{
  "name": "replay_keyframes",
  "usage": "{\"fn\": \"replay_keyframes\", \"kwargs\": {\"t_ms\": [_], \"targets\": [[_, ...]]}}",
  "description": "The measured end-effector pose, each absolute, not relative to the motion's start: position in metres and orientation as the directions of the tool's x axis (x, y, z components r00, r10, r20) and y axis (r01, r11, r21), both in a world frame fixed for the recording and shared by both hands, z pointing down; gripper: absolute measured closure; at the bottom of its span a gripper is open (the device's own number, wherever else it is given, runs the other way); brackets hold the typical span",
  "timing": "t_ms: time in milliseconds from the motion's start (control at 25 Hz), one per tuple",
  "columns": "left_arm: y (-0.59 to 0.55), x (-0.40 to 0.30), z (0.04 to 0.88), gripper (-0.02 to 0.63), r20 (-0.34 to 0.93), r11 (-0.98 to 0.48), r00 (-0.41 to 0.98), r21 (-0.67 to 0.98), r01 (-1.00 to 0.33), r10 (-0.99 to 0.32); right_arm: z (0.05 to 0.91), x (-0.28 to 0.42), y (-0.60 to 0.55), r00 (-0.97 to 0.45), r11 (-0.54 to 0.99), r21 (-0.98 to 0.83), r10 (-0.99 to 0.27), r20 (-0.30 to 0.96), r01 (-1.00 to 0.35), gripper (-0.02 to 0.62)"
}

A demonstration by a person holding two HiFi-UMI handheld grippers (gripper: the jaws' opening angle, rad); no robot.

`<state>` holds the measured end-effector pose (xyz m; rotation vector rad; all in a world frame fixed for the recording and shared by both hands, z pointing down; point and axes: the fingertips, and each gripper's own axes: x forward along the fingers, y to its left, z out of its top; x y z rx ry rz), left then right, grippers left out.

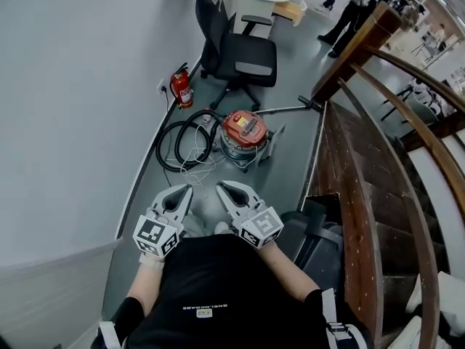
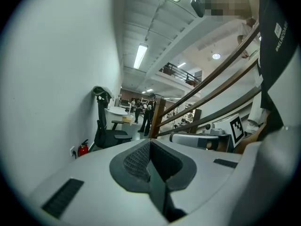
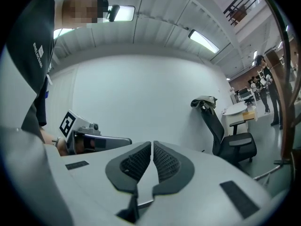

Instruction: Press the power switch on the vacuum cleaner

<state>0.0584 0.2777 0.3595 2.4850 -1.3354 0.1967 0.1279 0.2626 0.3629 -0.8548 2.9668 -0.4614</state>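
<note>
The vacuum cleaner (image 1: pixel 243 131) is a steel drum with an orange lid, standing on the grey floor ahead of me. Its black hose (image 1: pixel 183 142) lies coiled to its left, and a wand (image 1: pixel 287 110) stretches right towards the stairs. My left gripper (image 1: pixel 184 190) and right gripper (image 1: pixel 222 187) are held side by side close to my body, well short of the vacuum and above the floor. Both are shut with nothing between the jaws. In the left gripper view the left gripper (image 2: pixel 150 161) points at the hall, not the vacuum. The right gripper (image 3: pixel 152 155) faces the white wall.
A red fire extinguisher (image 1: pixel 181 88) stands by the wall on the left. A black office chair (image 1: pixel 240 49) sits behind the vacuum. A wooden stair rail (image 1: pixel 363 42) and steps run along the right. A thin white cable (image 1: pixel 197 164) lies by the hose. People stand far off.
</note>
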Motion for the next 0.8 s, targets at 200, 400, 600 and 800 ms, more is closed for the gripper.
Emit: {"fn": "replay_keyframes", "kwargs": {"t_ms": [200, 400, 600, 800], "targets": [[0.242, 0.042, 0.369, 0.591, 0.263, -0.523, 0.57, 0.229, -0.821, -0.779, 0.372, 0.11, 0.23, -0.847, 0.801, -0.286, -0.524, 0.089, -0.526, 0.557], [0.187, 0.008, 0.371, 0.591, 0.253, -0.556, 0.603, 0.237, -0.797, -0.756, 0.372, 0.079, 0.176, -0.825, 0.784, -0.268, -0.557, 0.096, -0.56, 0.557], [0.129, -0.034, 0.36, 0.591, 0.241, -0.592, 0.634, 0.227, -0.773, -0.735, 0.364, 0.039, 0.124, -0.805, 0.766, -0.256, -0.584, 0.106, -0.589, 0.557], [0.081, -0.076, 0.355, 0.591, 0.228, -0.627, 0.668, 0.232, -0.743, -0.708, 0.357, -0.001, 0.078, -0.776, 0.739, -0.249, -0.62, 0.112, -0.626, 0.557]]}}
